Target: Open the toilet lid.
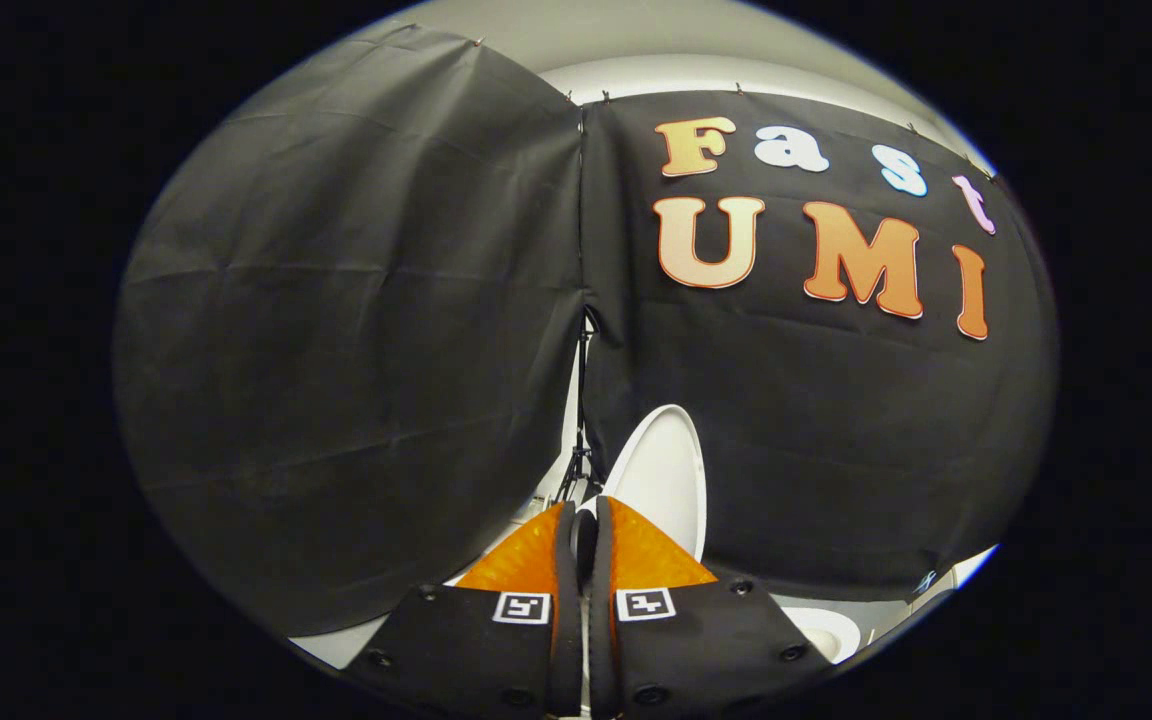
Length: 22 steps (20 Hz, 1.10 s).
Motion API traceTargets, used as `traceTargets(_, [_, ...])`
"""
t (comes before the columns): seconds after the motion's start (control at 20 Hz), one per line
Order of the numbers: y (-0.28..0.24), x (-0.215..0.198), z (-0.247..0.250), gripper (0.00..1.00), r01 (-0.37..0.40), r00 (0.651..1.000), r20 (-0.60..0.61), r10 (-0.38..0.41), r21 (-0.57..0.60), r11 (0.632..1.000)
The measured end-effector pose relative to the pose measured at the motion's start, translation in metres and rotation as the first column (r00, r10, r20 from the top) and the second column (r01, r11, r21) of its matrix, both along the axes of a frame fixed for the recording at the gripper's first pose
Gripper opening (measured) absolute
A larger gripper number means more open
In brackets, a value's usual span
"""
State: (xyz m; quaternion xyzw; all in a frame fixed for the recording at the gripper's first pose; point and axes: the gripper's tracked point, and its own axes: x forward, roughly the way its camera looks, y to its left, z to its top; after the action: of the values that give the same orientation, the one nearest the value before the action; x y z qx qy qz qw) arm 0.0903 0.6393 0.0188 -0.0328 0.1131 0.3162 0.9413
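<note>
A: Gripper [584,512] state?
B: Fingers are pressed nearly together, just a thin slit between them, and nothing is caught in the slit. Each finger carries a square marker tile near its base.

A: Where does the toilet lid [664,478] sit against the fingers?
B: Just beyond the fingertips and a little to their right. The lower part of the lid is hidden behind the right finger, so it's unclear whether the tip touches it. No finger is visibly pressing on it.

A: Orientation?
B: The lid is raised and stands on end against the black cloth wall [356,330]. Long axis runs up and down, the rounded end on top, leaning slightly right. The white inner face is turned toward the gripper.

A: Rest of the toilet?
B: Part of the white toilet bowl [829,630] shows low, right of the right finger, below the cloth's hem.

A: Anything else?
B: A thin dark stand [581,420] shows in the gap where the two cloth panels meet, just above and beyond the fingertips. White surface under the cloth on the left.
</note>
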Motion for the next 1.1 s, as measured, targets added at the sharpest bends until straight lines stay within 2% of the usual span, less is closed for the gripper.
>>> traceTargets(0.05, [-0.002,-0.002,0.001,0.12,0.001,1.000,0.003,-0.001,0.000,1.000])
traceTargets(0.15, [-0.004,0.000,0.003,0.22,0.007,1.000,0.017,-0.007,-0.001,1.000])
traceTargets(0.2, [-0.003,-0.003,0.002,0.22,-0.003,1.000,0.009,0.003,0.006,1.000])
traceTargets(0.3, [0.000,-0.009,0.003,0.30,-0.036,0.999,-0.022,0.037,0.056,0.998])
traceTargets(0.45, [-0.001,-0.011,0.008,0.50,-0.060,0.995,-0.066,0.069,0.132,0.989])
traceTargets(0.65, [-0.021,-0.009,0.041,0.83,-0.058,0.998,0.007,0.058,0.151,0.987])
traceTargets(0.9, [-0.063,-0.004,0.069,0.83,-0.060,0.997,0.061,0.051,0.157,0.986])
traceTargets(1.1, [-0.133,0.008,0.090,0.83,-0.006,0.996,0.091,-0.009,0.162,0.987])
